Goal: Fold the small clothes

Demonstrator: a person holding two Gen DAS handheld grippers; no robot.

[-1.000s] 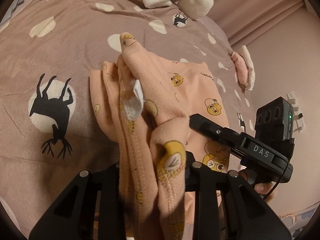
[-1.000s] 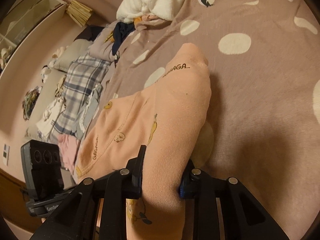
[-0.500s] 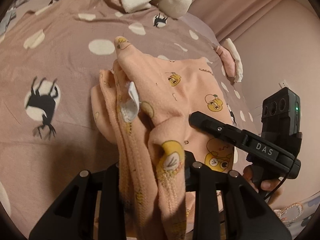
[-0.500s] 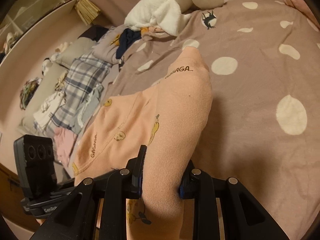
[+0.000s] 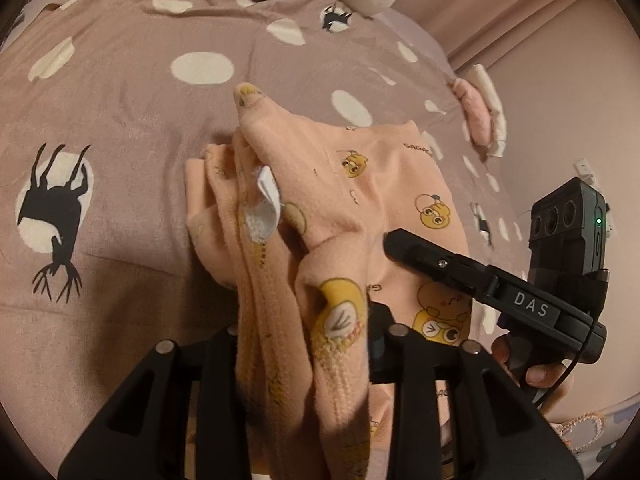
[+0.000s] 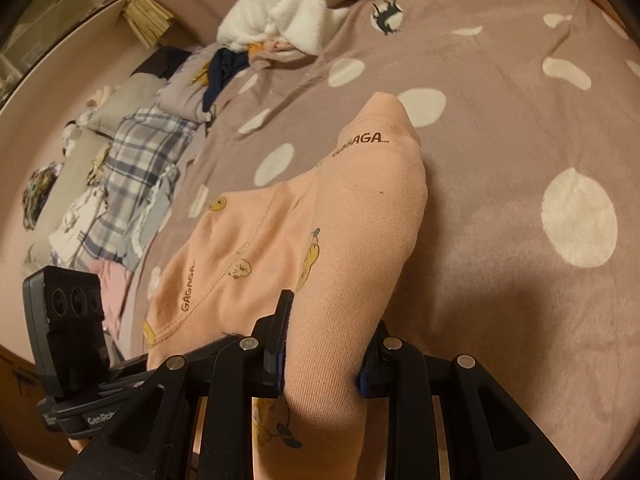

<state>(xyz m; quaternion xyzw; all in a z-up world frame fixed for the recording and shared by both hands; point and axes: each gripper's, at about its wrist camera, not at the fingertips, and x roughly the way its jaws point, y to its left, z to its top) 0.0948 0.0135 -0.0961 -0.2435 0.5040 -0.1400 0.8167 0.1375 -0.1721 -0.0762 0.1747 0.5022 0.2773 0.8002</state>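
Note:
A small peach garment (image 5: 360,184) printed with yellow cartoon ducks and "GAGAGA" lettering lies partly on the bed. My left gripper (image 5: 304,344) is shut on its bunched ribbed edge, with a white care label (image 5: 264,208) showing just ahead. My right gripper (image 6: 320,352) is shut on another part of the same garment (image 6: 360,216), which stretches forward from its jaws. The right gripper also shows in the left wrist view (image 5: 492,292), and the left gripper's body shows in the right wrist view (image 6: 68,320).
The bed has a mauve cover (image 6: 500,120) with white spots and black deer. A white fluffy pile (image 6: 312,4) lies at the far end. A plaid garment (image 6: 136,156) and other clothes lie at the left. A pink item (image 5: 480,116) lies near the bed's right edge.
Both grippers keep hold of the garment. The views have shifted a little, and the garment's far fold sits slightly farther from the cameras.

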